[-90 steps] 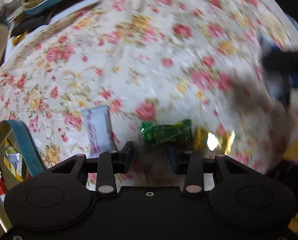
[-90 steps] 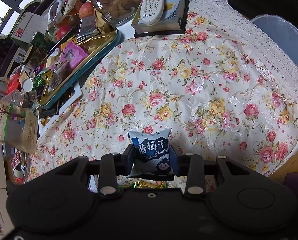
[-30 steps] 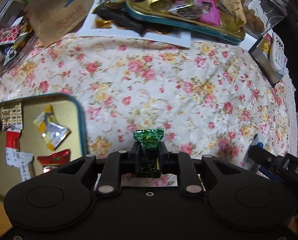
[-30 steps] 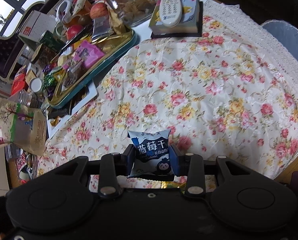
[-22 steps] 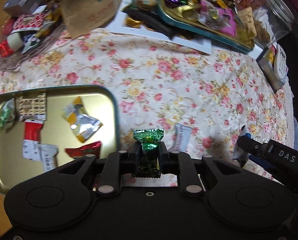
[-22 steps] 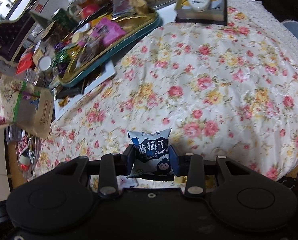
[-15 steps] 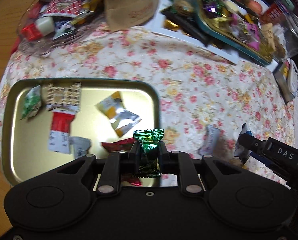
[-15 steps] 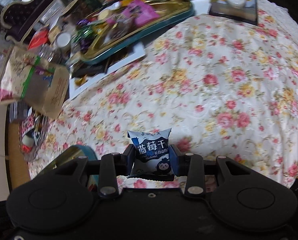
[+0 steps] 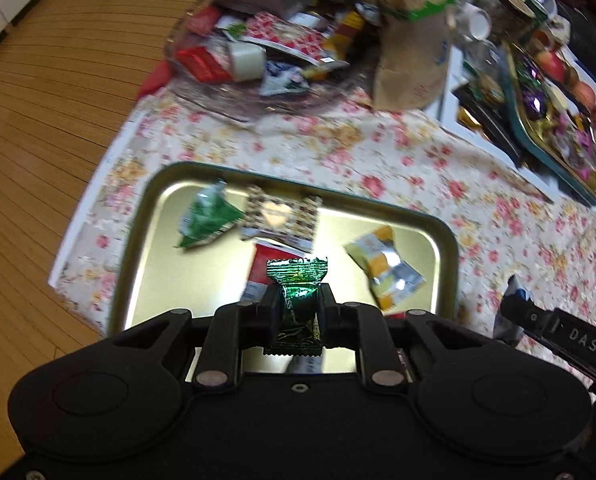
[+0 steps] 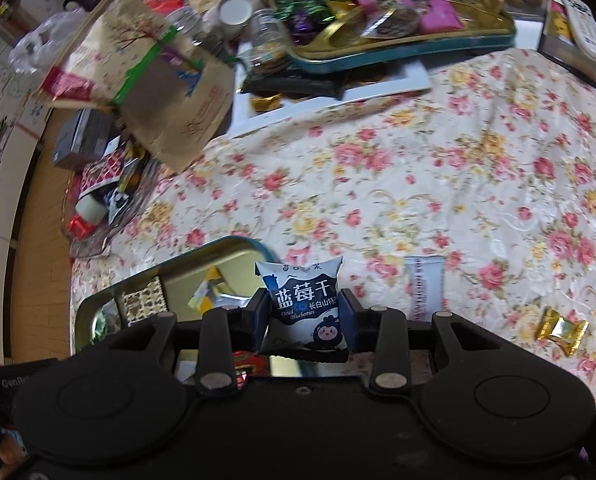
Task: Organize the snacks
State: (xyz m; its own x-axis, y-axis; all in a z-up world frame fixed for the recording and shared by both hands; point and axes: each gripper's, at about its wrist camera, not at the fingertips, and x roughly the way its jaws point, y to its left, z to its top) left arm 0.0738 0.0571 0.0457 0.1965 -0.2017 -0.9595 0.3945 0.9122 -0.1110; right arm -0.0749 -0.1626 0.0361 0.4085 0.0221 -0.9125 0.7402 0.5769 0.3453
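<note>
Gold tray (image 9: 450,240): lying mid-frame, holding green packet (image 9: 206,222), patterned packet (image 9: 282,216), yellow-silver packet (image 9: 384,266).
Left gripper (image 9: 297,312): jaws opening, green candy (image 9: 297,292) sitting between them.
Right gripper (image 10: 304,322): pinching blueberry packet (image 10: 304,304).

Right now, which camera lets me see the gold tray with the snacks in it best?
The left wrist view: the whole gold tray shows from above, rim and all, with several wrapped snacks lying inside. The right wrist view catches only its far corner, and the tongs cover the rest.
</note>
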